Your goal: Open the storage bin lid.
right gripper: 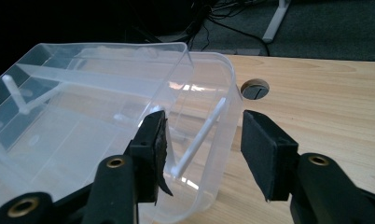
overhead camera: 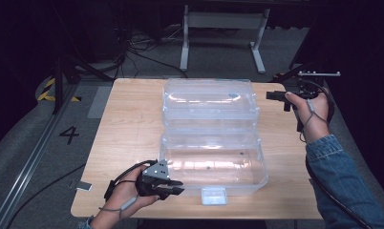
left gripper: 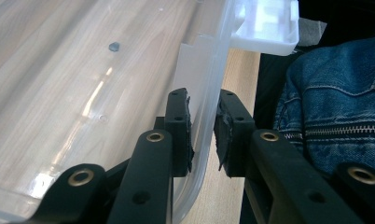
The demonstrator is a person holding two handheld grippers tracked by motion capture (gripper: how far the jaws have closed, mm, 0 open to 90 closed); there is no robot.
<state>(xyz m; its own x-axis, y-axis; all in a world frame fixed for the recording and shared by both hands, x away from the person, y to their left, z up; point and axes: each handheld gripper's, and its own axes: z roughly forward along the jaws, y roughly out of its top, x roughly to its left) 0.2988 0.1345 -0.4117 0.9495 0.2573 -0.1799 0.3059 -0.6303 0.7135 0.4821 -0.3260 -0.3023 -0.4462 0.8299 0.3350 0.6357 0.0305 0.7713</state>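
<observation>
1. A clear plastic box (overhead camera: 214, 162) lay open on the wooden counter (overhead camera: 128, 138), its hinged lid (overhead camera: 209, 98) folded back flat on the far side.
2. The left claw (overhead camera: 173, 187) pinched the box's near-left rim, one pad inside the wall and one outside, as seen in the left gripper view (left gripper: 202, 133).
3. The right claw (overhead camera: 275, 95) hung beside the lid's right end; its jaws stood wide around the lid's corner (right gripper: 209, 126) without pressing it.
4. A white latch (overhead camera: 214, 195) sat at the box's near edge.
5. A painted "4" (overhead camera: 69, 134) marked the floor left of the counter.
</observation>
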